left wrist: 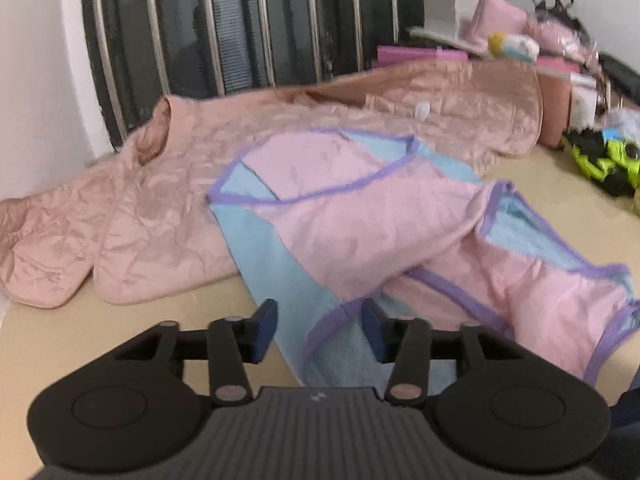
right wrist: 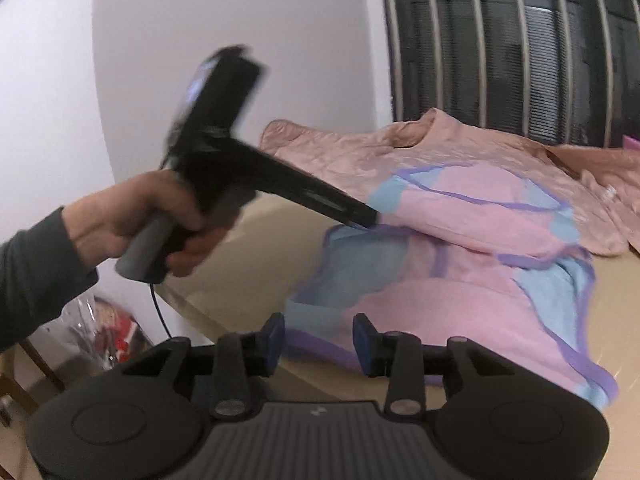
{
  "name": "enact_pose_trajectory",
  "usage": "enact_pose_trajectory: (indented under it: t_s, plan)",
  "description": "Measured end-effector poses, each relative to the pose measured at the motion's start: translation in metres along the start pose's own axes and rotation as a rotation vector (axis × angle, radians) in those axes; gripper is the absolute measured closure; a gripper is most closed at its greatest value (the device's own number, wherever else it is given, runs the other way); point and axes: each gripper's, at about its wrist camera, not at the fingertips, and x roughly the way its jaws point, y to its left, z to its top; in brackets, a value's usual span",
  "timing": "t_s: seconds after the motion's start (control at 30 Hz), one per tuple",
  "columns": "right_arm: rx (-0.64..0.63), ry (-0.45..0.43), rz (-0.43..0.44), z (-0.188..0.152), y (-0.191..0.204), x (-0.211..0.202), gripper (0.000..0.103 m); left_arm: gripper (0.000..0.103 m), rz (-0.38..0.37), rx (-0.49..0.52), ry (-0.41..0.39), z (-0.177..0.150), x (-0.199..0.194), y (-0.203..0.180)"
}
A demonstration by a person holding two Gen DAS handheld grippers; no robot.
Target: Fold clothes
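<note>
A pink and light-blue garment [left wrist: 360,216] with purple trim lies rumpled on the beige table [left wrist: 120,340], partly over a pink quilted jacket [left wrist: 160,208]. My left gripper [left wrist: 319,330] hovers over the garment's near blue corner. Its blue pads stand apart, with fabric below the gap and nothing pinched. In the right wrist view the same garment [right wrist: 480,220] spreads ahead, and a hand [right wrist: 140,216] holds the left gripper [right wrist: 370,218] with its tip at the garment's far-left edge. My right gripper [right wrist: 319,340] is open just short of the purple hem, over the table [right wrist: 288,220].
A barred window [left wrist: 240,20] runs behind the table. Pink boxes [left wrist: 420,54] and a black and neon-green item [left wrist: 600,156] crowd the back right. The table's left edge [right wrist: 192,308] drops to a floor with a plastic bag [right wrist: 104,332].
</note>
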Motion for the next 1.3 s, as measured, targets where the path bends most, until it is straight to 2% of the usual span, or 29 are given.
enact_pose_trajectory:
  t_s: [0.03,0.07,0.13,0.2,0.33,0.43,0.47,0.5,0.53,0.57,0.6,0.63,0.67,0.73,0.8,0.83,0.87,1.0,1.07,1.13,1.17,1.2,1.27,1.3]
  plan:
    - [0.012,0.014,-0.010,-0.001,-0.001,0.005,0.080,0.098,-0.002,-0.018,0.013,-0.001,0.003,0.002]
    - [0.030,0.030,-0.021,-0.002,-0.003,0.010,0.100,0.098,0.005,-0.043,0.013,-0.002,0.004,0.005]
    - [0.060,0.047,-0.004,-0.005,-0.010,0.010,0.099,0.099,0.021,-0.084,0.007,-0.005,0.001,0.012]
    - [0.026,0.058,-0.002,-0.006,-0.012,0.002,0.100,0.100,0.037,-0.120,-0.002,-0.008,-0.004,0.018]
    - [-0.021,0.102,-0.042,-0.013,-0.025,-0.017,0.100,0.100,0.050,-0.173,0.008,-0.018,-0.019,0.019]
    - [-0.030,0.125,-0.066,-0.016,-0.043,-0.035,0.100,0.098,-0.021,-0.228,0.027,-0.036,-0.038,0.012]
    - [-0.024,0.129,-0.087,-0.016,-0.051,-0.040,0.099,0.093,-0.039,-0.238,0.027,-0.040,-0.044,0.011]
    - [-0.006,0.134,-0.106,-0.016,-0.061,-0.045,0.098,0.083,-0.045,-0.249,0.017,-0.040,-0.048,0.014]
    - [0.006,0.131,-0.117,-0.016,-0.065,-0.048,0.091,0.076,-0.050,-0.260,0.006,-0.040,-0.052,0.016]
    - [0.016,0.126,-0.125,-0.015,-0.068,-0.050,0.077,0.067,-0.049,-0.269,-0.007,-0.039,-0.055,0.020]
    - [0.024,0.112,-0.119,-0.014,-0.070,-0.053,0.067,0.064,-0.020,-0.270,-0.031,-0.032,-0.055,0.027]
    - [0.033,0.091,-0.103,-0.012,-0.068,-0.054,0.049,0.062,0.007,-0.272,-0.053,-0.024,-0.054,0.035]
    - [0.044,0.068,-0.085,-0.011,-0.065,-0.054,0.043,0.057,0.031,-0.276,-0.063,-0.014,-0.047,0.045]
    - [0.054,0.054,-0.084,-0.011,-0.059,-0.047,0.044,0.052,0.079,-0.270,-0.068,0.009,-0.029,0.064]
    - [0.056,0.050,-0.101,-0.011,-0.053,-0.040,0.044,0.048,0.107,-0.220,-0.058,0.035,-0.002,0.073]
    - [0.051,0.052,-0.121,-0.012,-0.049,-0.037,0.045,0.044,0.115,-0.202,-0.051,0.046,0.012,0.077]
    - [0.053,0.049,-0.134,-0.013,-0.046,-0.038,0.045,0.035,0.122,-0.203,-0.023,0.056,0.029,0.081]
    - [0.083,0.018,-0.094,-0.021,-0.036,-0.049,0.045,0.035,0.187,-0.186,0.067,0.084,0.088,0.089]
    - [0.057,0.033,-0.116,-0.025,-0.029,-0.045,0.045,0.035,0.253,-0.164,0.092,0.091,0.111,0.088]
    - [0.030,0.048,-0.144,-0.027,-0.024,-0.038,0.045,0.049,0.263,-0.184,0.137,0.095,0.129,0.093]
    - [0.023,0.051,-0.152,-0.028,-0.023,-0.036,0.046,0.078,0.243,-0.204,0.142,0.094,0.131,0.097]
    - [0.017,0.054,-0.161,-0.029,-0.022,-0.035,0.049,0.091,0.223,-0.225,0.147,0.094,0.132,0.101]
    - [0.031,0.056,-0.178,-0.027,-0.026,-0.034,0.083,0.098,0.219,-0.245,0.138,0.092,0.129,0.105]
    - [0.060,0.063,-0.158,-0.025,-0.031,-0.034,0.090,0.101,0.224,-0.253,0.124,0.090,0.125,0.105]
